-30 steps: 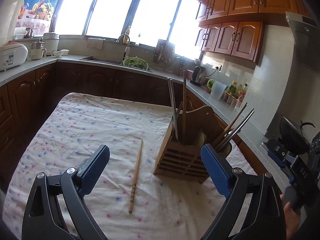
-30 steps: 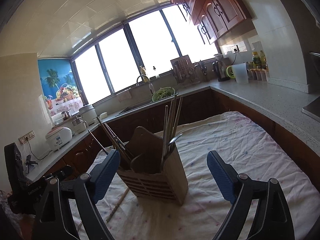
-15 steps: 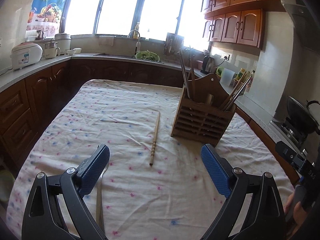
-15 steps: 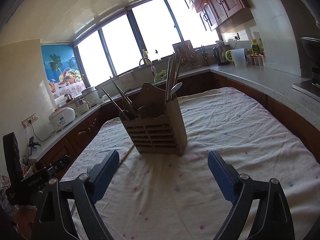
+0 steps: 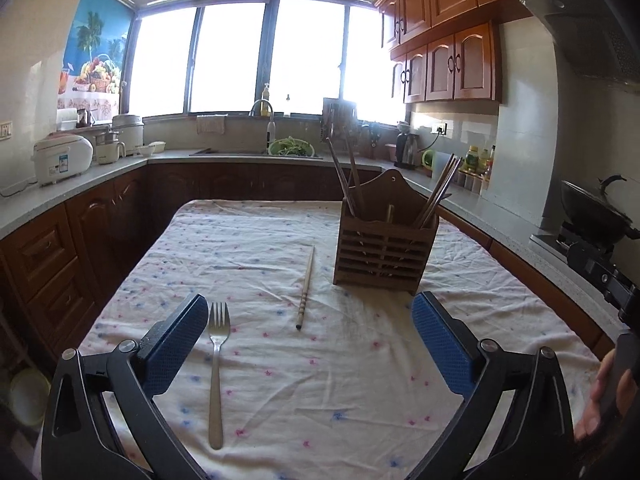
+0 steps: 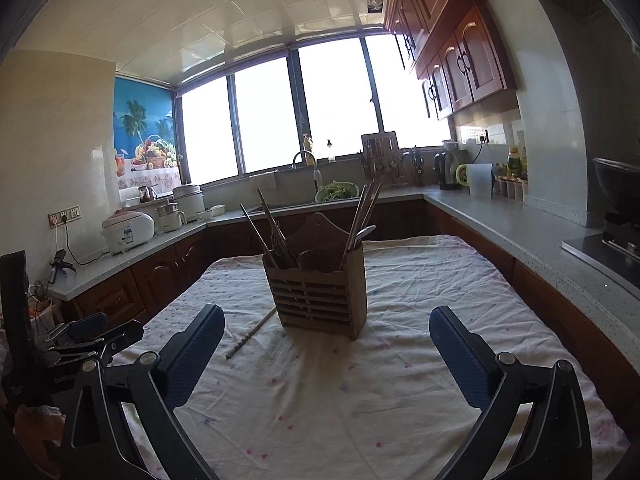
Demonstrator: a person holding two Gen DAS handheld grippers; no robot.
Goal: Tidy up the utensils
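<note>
Left wrist view: the wooden utensil holder (image 5: pixel 385 252) stands upright on the far right part of the tablecloth (image 5: pixel 360 392), chopsticks and a spoon poking out of its compartments. One loose chopstick (image 5: pixel 306 286) lies just left of it, not touching. A fork (image 5: pixel 217 364) lies nearer to me, tines pointing away, right beside the left pad of my left gripper (image 5: pixel 308 328). Its jaws are opening with only cloth between them. My right gripper (image 6: pixel 327 344) is also opening and holds nothing, the holder sitting beyond it.
</note>
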